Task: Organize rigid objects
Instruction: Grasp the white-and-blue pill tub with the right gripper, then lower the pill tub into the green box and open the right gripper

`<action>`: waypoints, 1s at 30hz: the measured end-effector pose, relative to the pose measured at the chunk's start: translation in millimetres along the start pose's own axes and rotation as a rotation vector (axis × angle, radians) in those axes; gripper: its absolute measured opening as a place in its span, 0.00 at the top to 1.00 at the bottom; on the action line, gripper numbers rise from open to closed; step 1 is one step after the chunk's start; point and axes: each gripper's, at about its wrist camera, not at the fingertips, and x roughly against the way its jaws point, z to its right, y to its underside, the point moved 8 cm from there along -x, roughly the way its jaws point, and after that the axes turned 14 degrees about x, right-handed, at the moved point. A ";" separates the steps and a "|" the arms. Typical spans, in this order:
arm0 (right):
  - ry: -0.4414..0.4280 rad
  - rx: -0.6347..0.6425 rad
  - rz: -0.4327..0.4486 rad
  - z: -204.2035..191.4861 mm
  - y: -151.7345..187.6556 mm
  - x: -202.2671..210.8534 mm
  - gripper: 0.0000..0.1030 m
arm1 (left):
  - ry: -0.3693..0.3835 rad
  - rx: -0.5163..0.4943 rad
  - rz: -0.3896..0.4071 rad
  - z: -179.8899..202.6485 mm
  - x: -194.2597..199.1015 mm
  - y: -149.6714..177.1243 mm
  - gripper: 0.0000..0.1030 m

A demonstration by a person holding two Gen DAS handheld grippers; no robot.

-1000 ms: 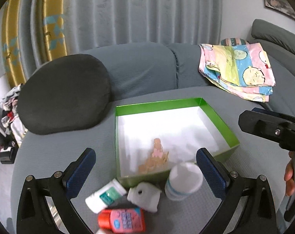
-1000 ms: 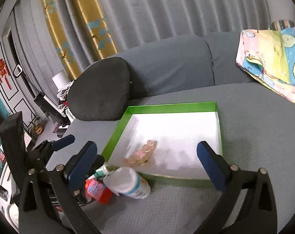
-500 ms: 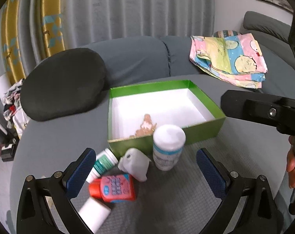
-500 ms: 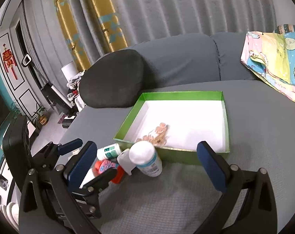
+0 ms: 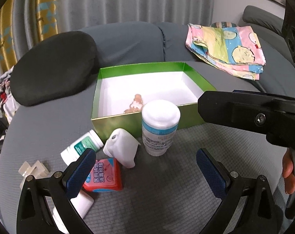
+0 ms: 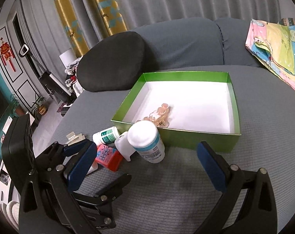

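Both grippers wide open, holding and touching nothing. Left gripper hovers near the clutter; right gripper sits just right of it. Likely next grab: upright white bottle, touching the near wall of the green box. Straddle it squarely, clear of the white cap piece. Red case and small green-label bottle lie left.

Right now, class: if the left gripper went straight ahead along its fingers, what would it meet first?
Probably the upright white bottle, roughly centred ahead of the open left gripper; the green box stands just behind. Depth is uncertain.
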 end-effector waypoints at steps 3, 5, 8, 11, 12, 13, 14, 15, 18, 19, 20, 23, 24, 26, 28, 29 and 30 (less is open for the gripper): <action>-0.005 -0.007 -0.012 2.0 1.5 -5.5 0.01 | 0.022 0.004 -0.014 1.3 -5.5 1.8 0.00; -0.007 -0.009 -0.019 3.0 3.0 -9.4 0.01 | 0.047 0.010 -0.023 2.4 -8.9 3.2 0.00; -0.010 -0.006 -0.031 5.1 5.3 -15.7 0.01 | 0.081 0.021 -0.036 3.7 -14.4 5.0 0.00; -0.008 0.004 -0.046 6.7 8.3 -22.5 0.01 | 0.116 0.043 -0.038 4.0 -18.6 5.3 0.00; -0.010 0.009 -0.054 7.0 10.1 -25.6 0.01 | 0.128 0.051 -0.039 4.0 -19.9 4.9 0.00; -0.013 0.011 -0.059 6.8 11.2 -27.7 0.01 | 0.154 0.062 -0.040 4.4 -21.6 4.6 0.00; -0.017 0.013 -0.064 7.3 12.7 -29.6 0.02 | 0.172 0.066 -0.042 5.1 -23.6 3.8 0.00; -0.021 0.015 -0.068 7.6 13.8 -31.7 0.02 | 0.189 0.070 -0.045 6.6 -25.2 3.4 0.00; -0.033 0.020 -0.076 9.7 15.9 -37.4 0.05 | 0.235 0.075 -0.050 11.1 -29.4 3.3 0.01; -0.038 0.021 -0.081 10.6 16.4 -40.3 0.06 | 0.246 0.075 -0.049 12.5 -30.7 3.1 0.01; -0.043 0.021 -0.084 10.7 16.6 -43.0 0.06 | 0.255 0.079 -0.049 13.1 -32.3 2.7 0.03; -0.069 0.035 -0.093 8.9 17.1 -52.6 0.12 | 0.278 0.106 -0.058 11.7 -39.7 1.1 0.12; -0.079 0.043 -0.097 7.3 17.3 -56.5 0.14 | 0.281 0.115 -0.061 10.8 -42.3 1.2 0.14; -0.096 0.057 -0.103 4.4 17.2 -62.3 0.15 | 0.290 0.132 -0.073 8.3 -48.3 1.3 0.18; -0.109 0.072 -0.112 2.3 16.2 -70.1 0.18 | 0.296 0.140 -0.077 6.5 -52.9 1.5 0.19; -0.113 0.077 -0.114 1.9 15.4 -72.6 0.19 | 0.306 0.144 -0.078 6.1 -54.5 1.7 0.26; -0.114 0.084 -0.116 1.5 13.4 -76.5 0.21 | 0.313 0.147 -0.081 5.8 -56.4 1.4 0.34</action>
